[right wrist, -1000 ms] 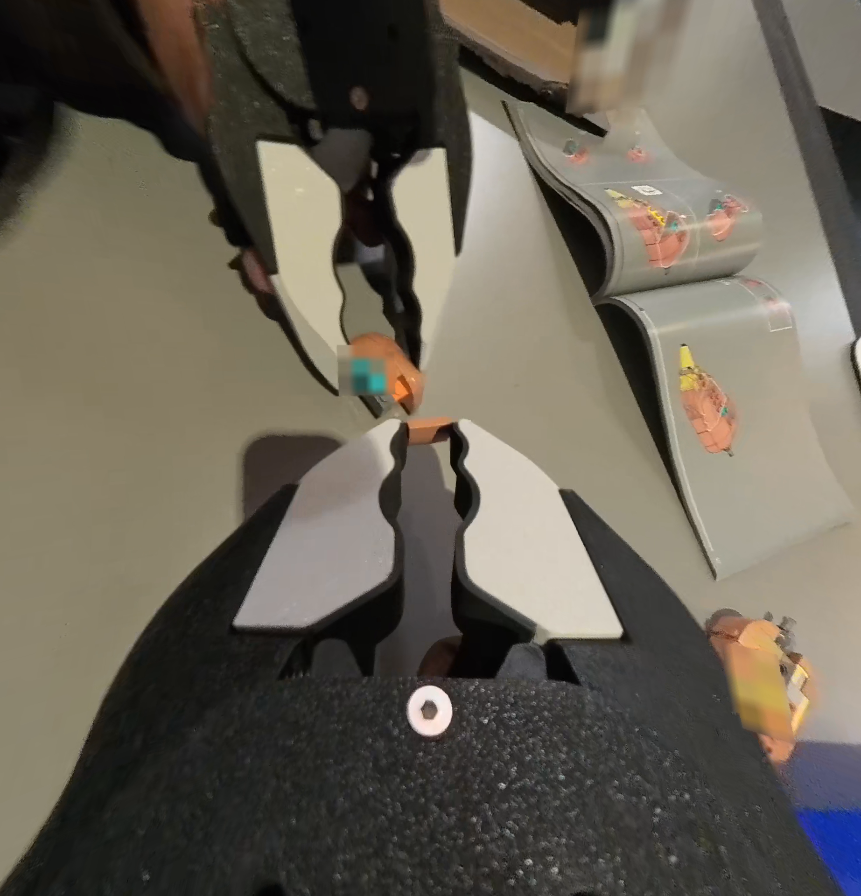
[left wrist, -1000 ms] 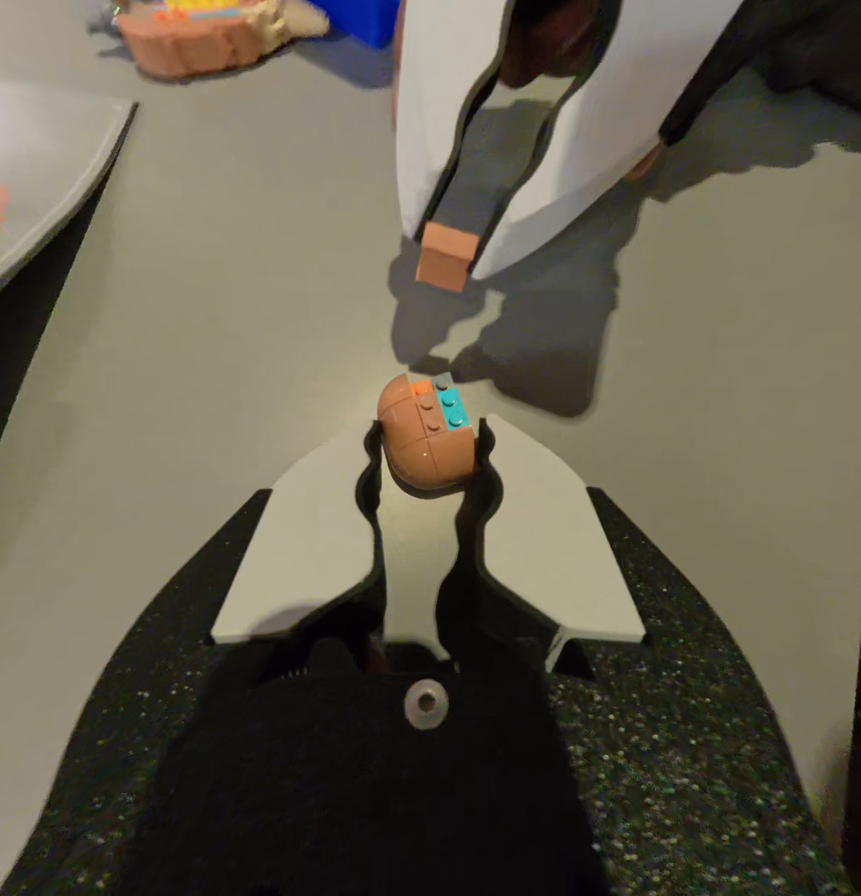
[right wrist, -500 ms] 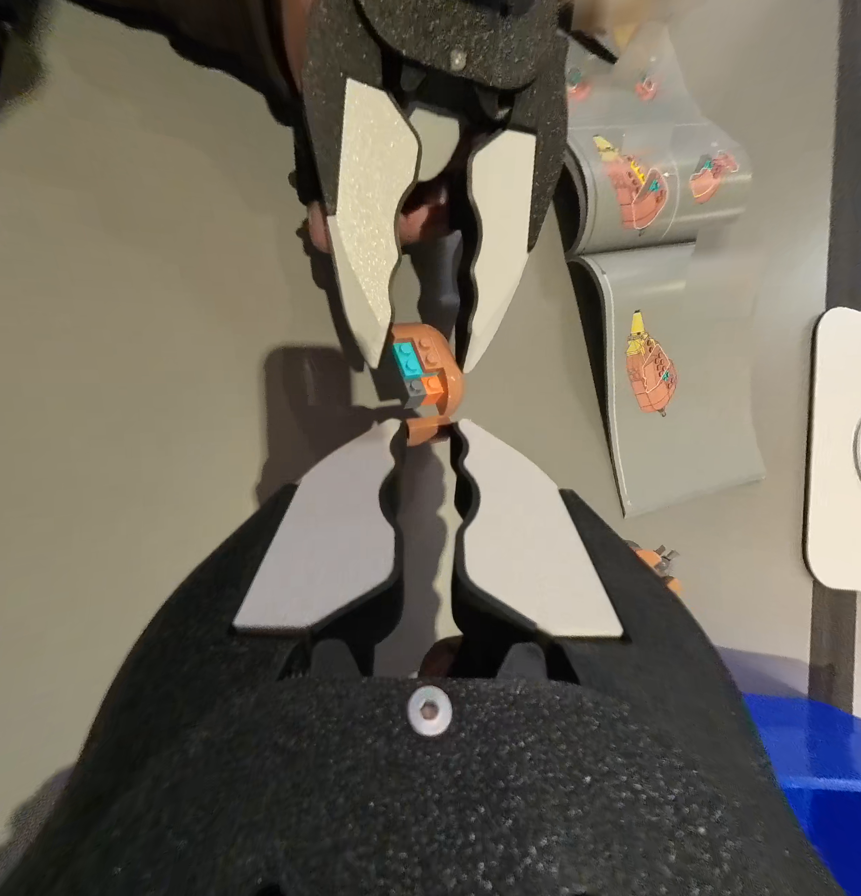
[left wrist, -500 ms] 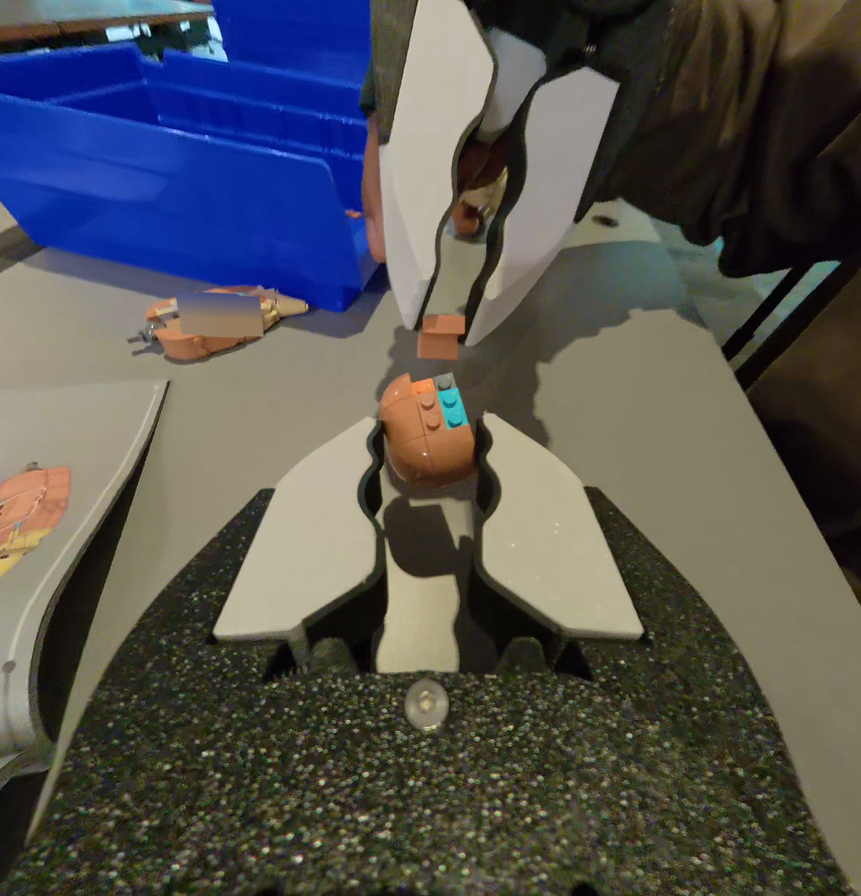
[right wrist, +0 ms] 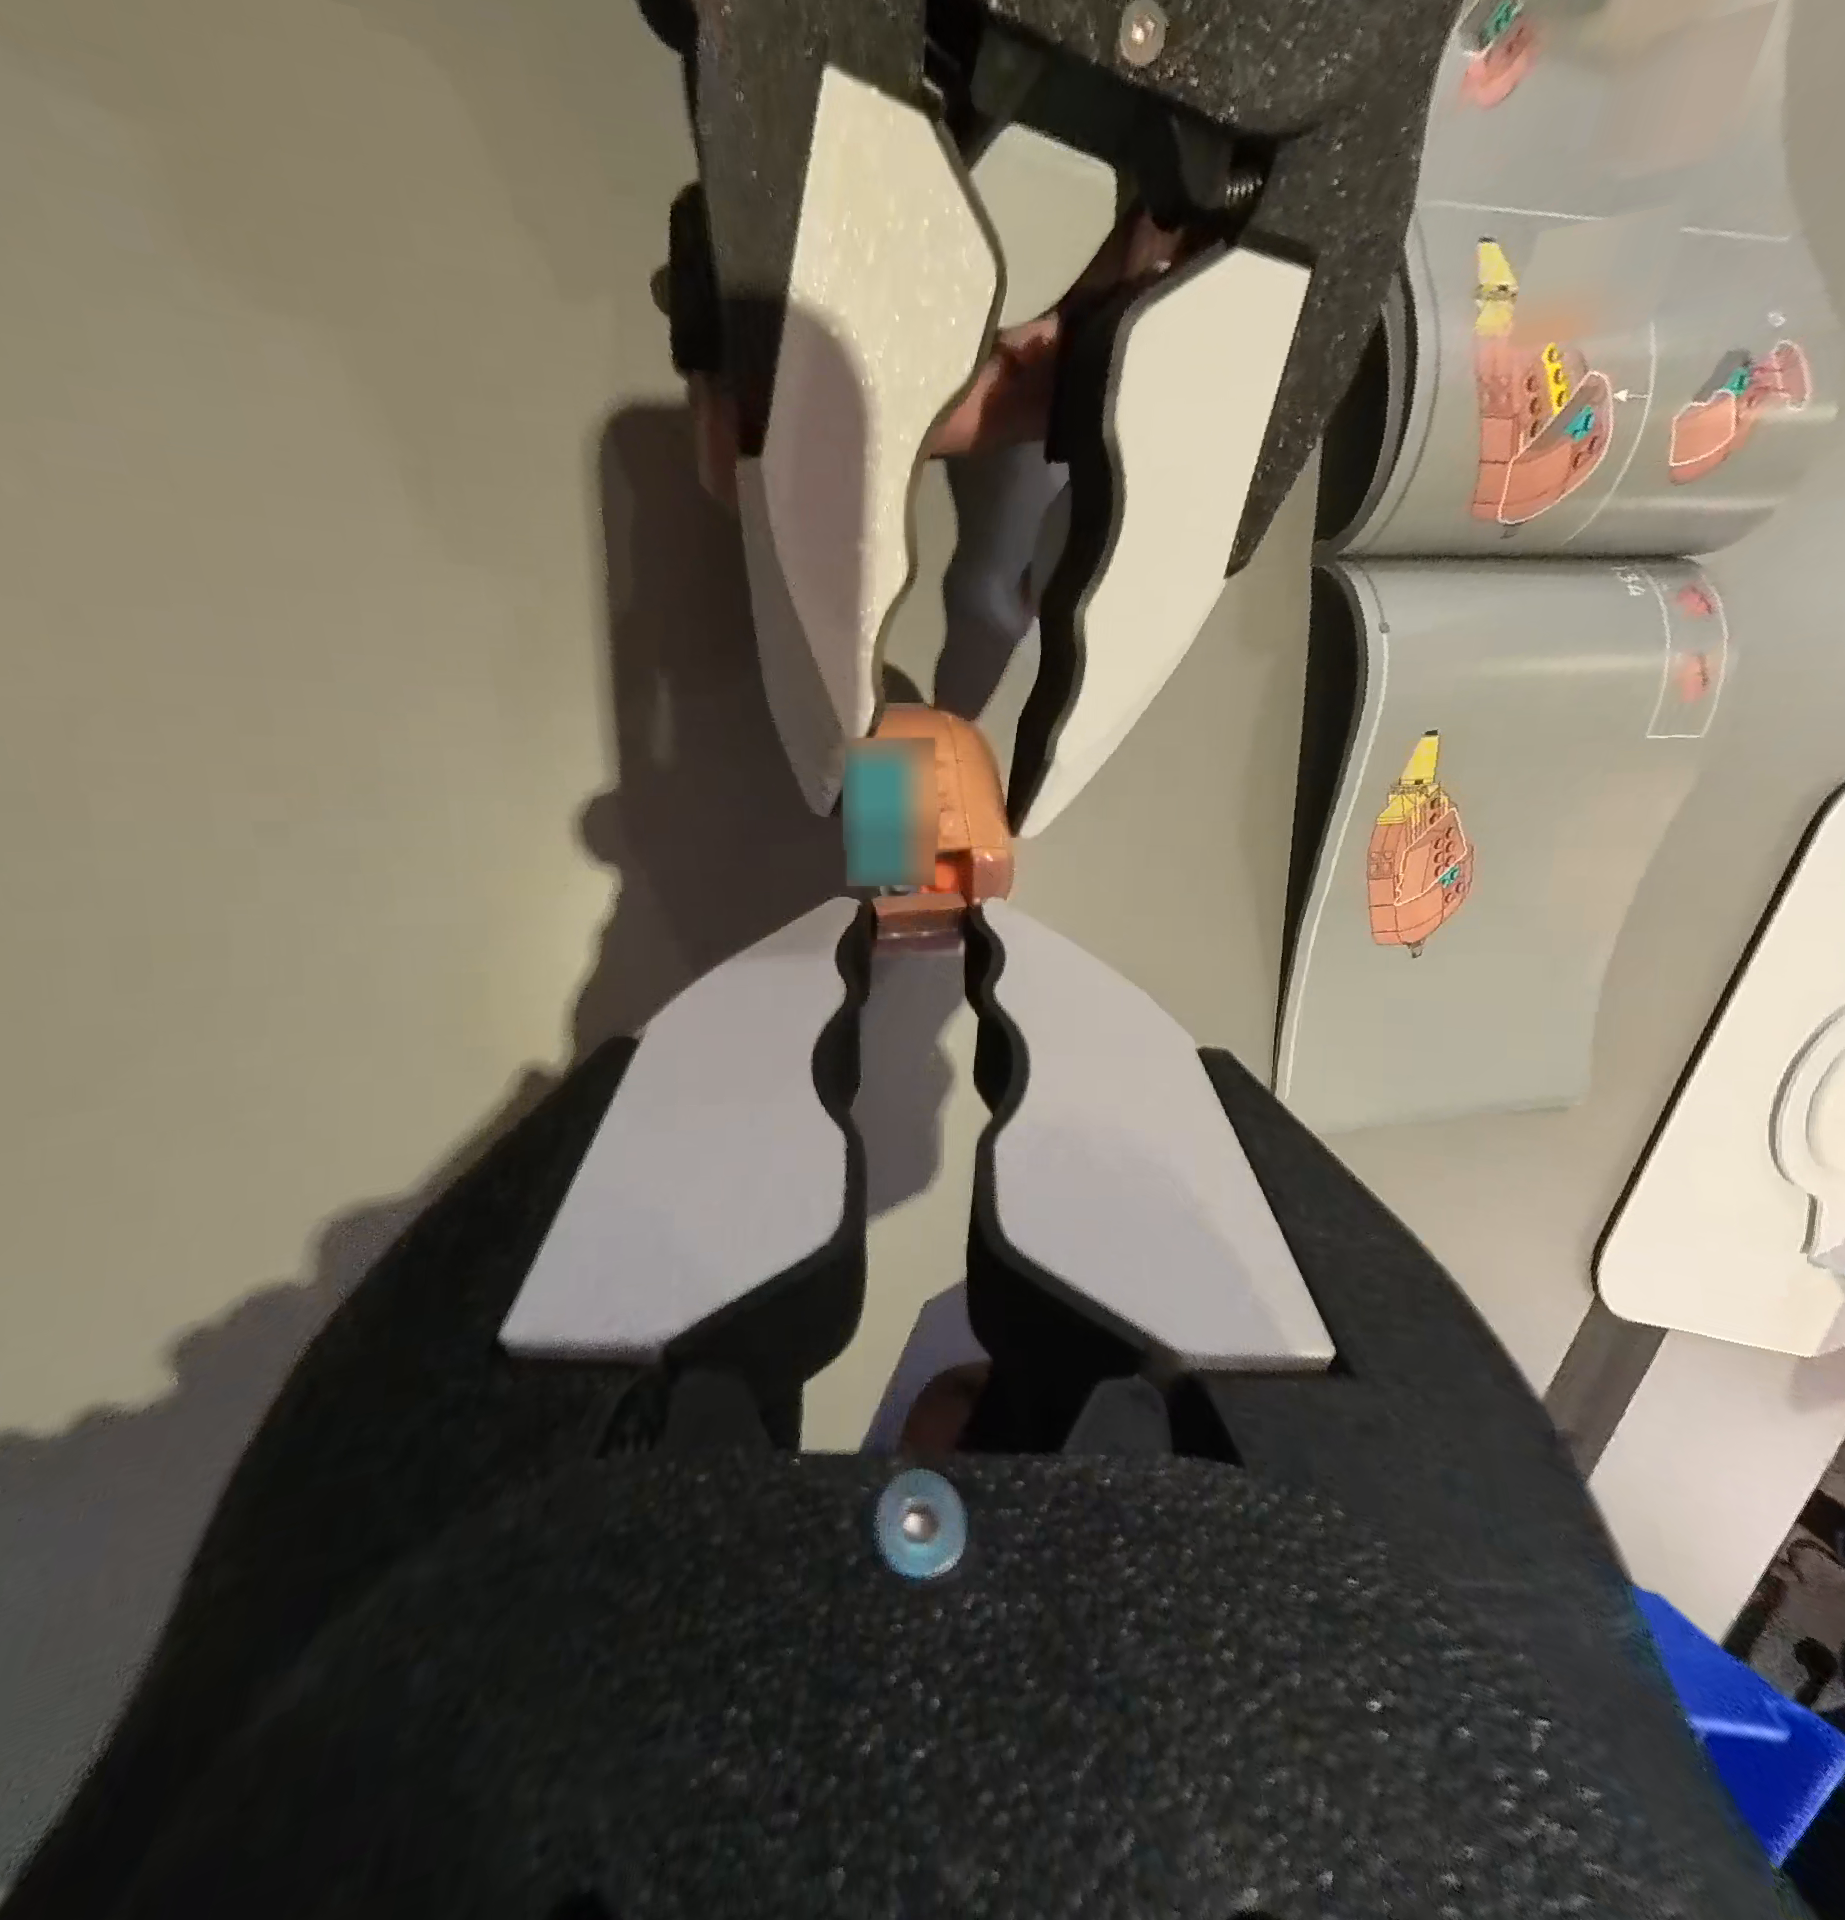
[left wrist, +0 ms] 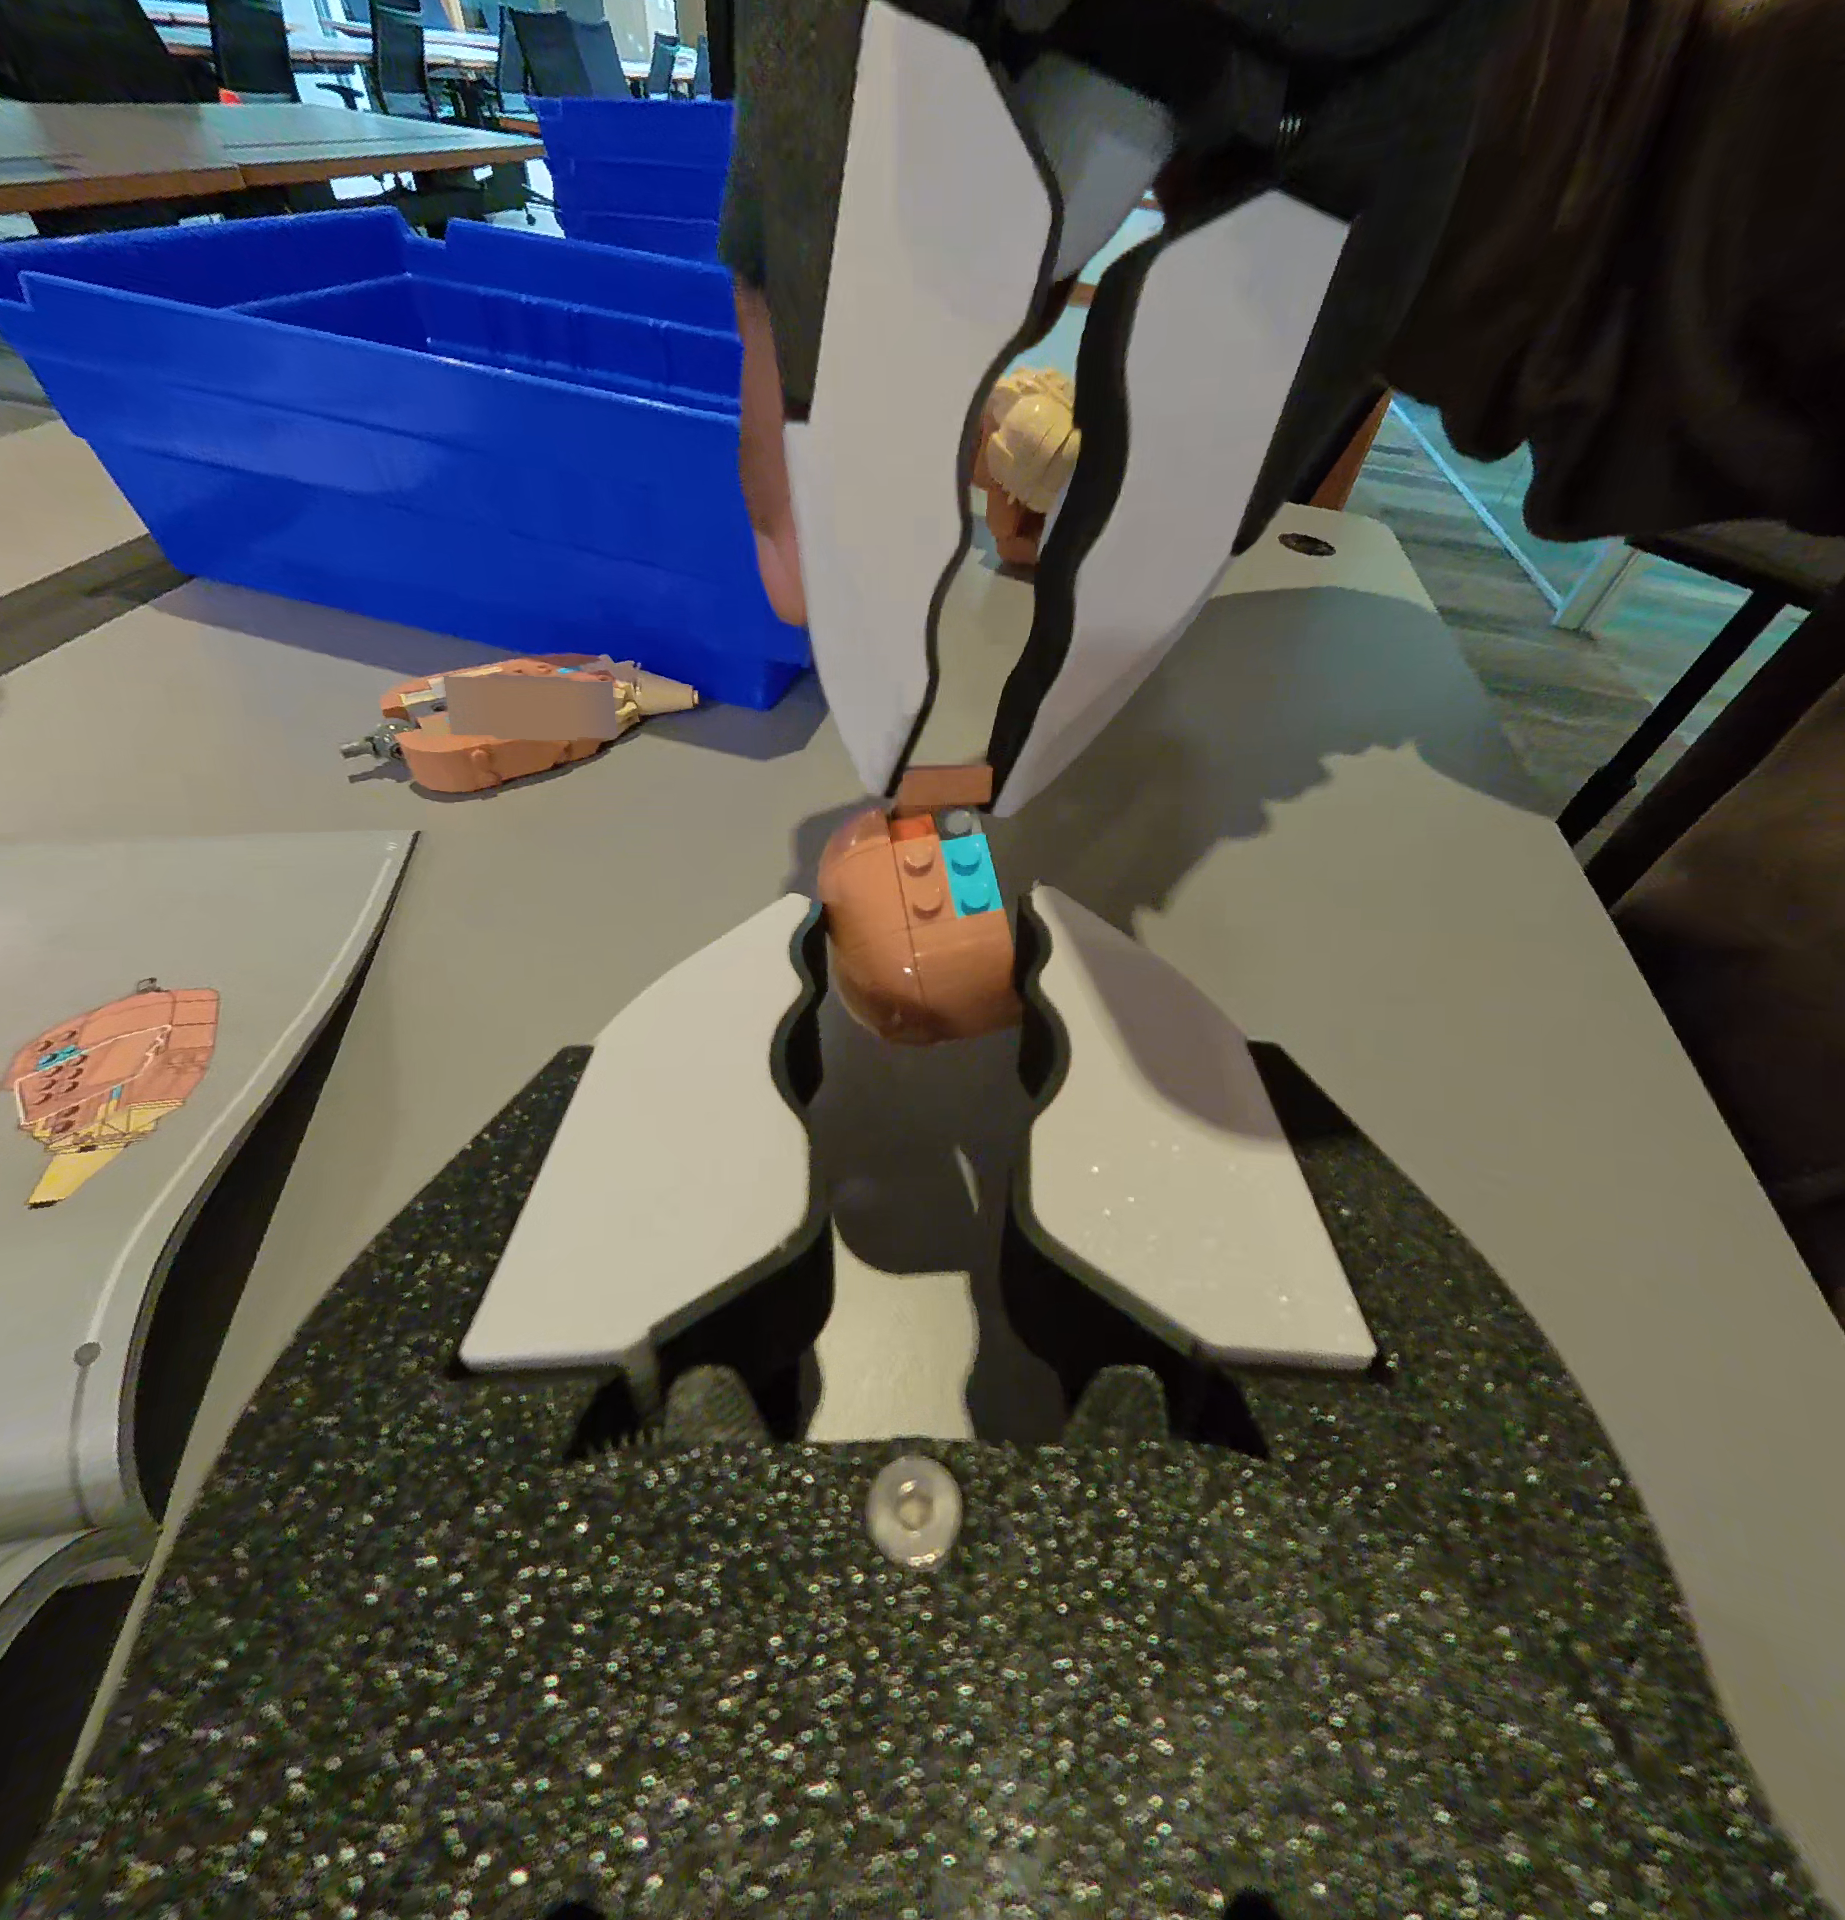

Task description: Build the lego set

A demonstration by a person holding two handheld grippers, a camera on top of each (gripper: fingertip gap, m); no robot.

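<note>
My left gripper (left wrist: 918, 935) is shut on a rounded brown lego piece (left wrist: 913, 961) with teal, orange and grey studs on top, held above the grey table (left wrist: 1365, 935). My right gripper (left wrist: 941, 795) comes down from above, shut on a small brown brick (left wrist: 944, 787) that touches the far top edge of the rounded piece. In the right wrist view my right gripper (right wrist: 918, 914) holds the small brick (right wrist: 916, 916) against the rounded piece (right wrist: 959, 810), which the left gripper (right wrist: 918, 821) grips from the far side.
A blue bin (left wrist: 409, 447) stands at the back left, with a brown lego hull (left wrist: 502, 717) in front of it. A tan lego piece (left wrist: 1032, 447) lies behind the right gripper. An open instruction booklet (left wrist: 118, 1039) lies at the left. A white plate (right wrist: 1749, 1091) sits at the table edge. Both grippers' tips are close together, under 4 cm apart. The white plate (right wrist: 1749, 1091) is about equally far from each gripper, around 35 cm.
The right gripper has come down with the small brick, from a gap above the rounded piece to touching its top edge. The left gripper has tilted up and still holds its piece.
</note>
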